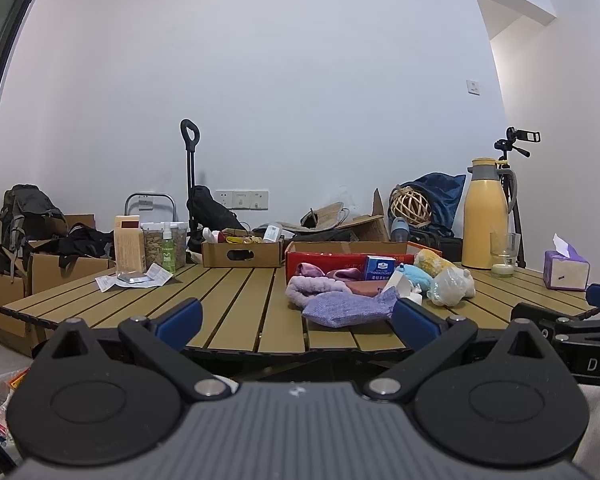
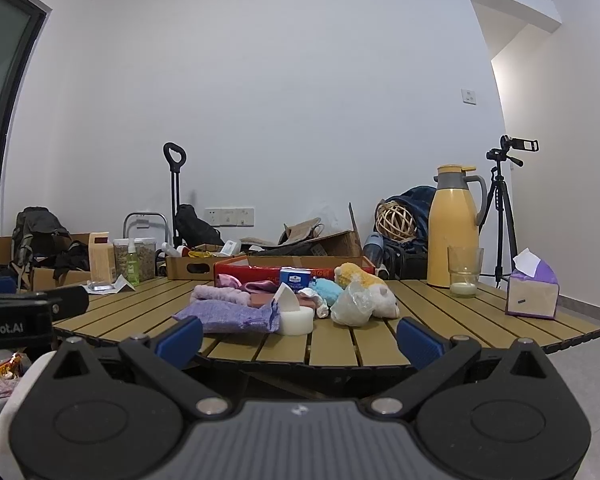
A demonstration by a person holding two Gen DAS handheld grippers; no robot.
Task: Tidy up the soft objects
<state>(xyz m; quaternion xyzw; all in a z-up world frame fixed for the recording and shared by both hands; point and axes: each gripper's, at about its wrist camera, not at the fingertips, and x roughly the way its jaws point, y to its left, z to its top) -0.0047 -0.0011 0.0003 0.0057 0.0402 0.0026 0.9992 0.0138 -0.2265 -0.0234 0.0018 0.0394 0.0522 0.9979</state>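
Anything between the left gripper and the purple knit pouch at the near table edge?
Nothing visible. The left gripper is open, short of the table, and the purple knit pouch is the nearest item of the pile, with only bare slats before it.

Bare slatted table (image 1: 236, 304) left of soft pile (image 1: 340, 296) (crowded), red box (image 1: 324, 258) behind, flask (image 1: 485, 216) right

A home room (cluttered): thermos (image 2: 454, 228), tissue box (image 2: 533, 294), backpack (image 1: 28, 210).

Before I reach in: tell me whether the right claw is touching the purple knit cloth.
Apart. In the right wrist view the open right claw sits short of the table edge, with bare slats between it and the purple knit cloth.
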